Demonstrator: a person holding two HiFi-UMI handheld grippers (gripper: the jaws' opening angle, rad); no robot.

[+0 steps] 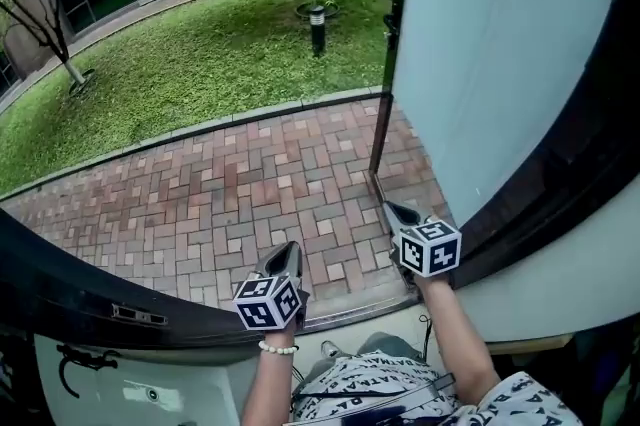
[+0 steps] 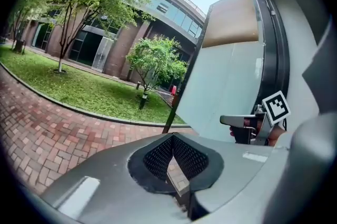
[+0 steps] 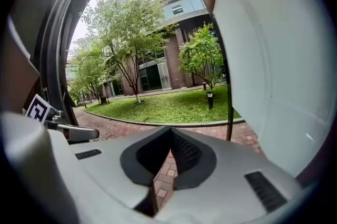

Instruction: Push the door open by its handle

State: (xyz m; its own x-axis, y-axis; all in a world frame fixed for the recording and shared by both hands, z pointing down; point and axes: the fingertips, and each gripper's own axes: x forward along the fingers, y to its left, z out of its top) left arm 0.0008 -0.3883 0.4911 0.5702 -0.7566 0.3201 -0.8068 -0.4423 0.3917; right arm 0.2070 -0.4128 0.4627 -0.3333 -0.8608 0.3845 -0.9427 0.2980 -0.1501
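door [image 1: 490,44] stood swung outward at the right of the head view, its pale frosted panel over the brick paving [image 1: 230,204]; handle not made out. left gripper [image 1: 290,252] hung above the paving, jaws together, nothing between them. right gripper [image 1: 396,212] was just beside the door's lower edge, contact not discernible, jaws pressed together, empty. the 2 grippers pointed toward the lawn [image 1: 200,64].
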